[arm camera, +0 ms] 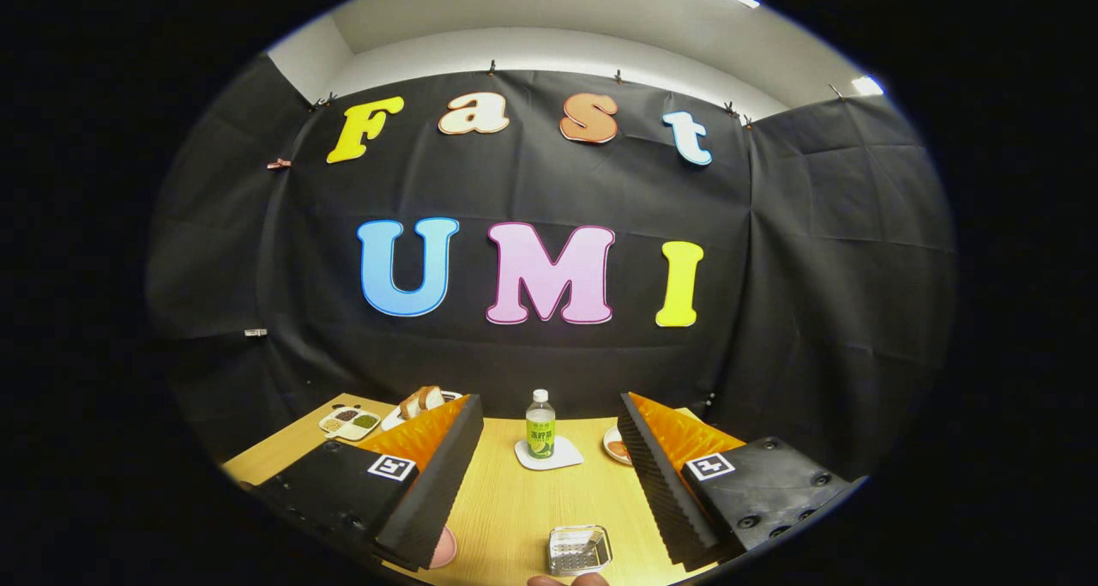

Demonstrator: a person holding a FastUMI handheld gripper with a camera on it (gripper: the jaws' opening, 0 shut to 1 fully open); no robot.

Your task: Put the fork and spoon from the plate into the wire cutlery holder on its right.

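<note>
1. Gripper view: my gripper (549,474) is spread wide with nothing held — both fingers stand well apart over the wooden table (515,500), angled level rather than down at the work.
2. The wire cutlery holder (579,549) sits low between my fingers, nearer the right one. It looks like a small silvery mesh basket, squarish, open at the top; whether anything lies inside I cannot tell.
3. Only a pink rim of the plate (445,549) peeks out from under my left finger, so it lies left of the holder as the task says. The fork and spoon are hidden from me.
4. To do this step well, I judge I should tip down toward the plate until the cutlery is between my fingers before closing — slowly, since thin handles slip.
5. Beyond my fingers a bottle (539,425) stands on a white coaster (549,455), well clear of the work.
</note>
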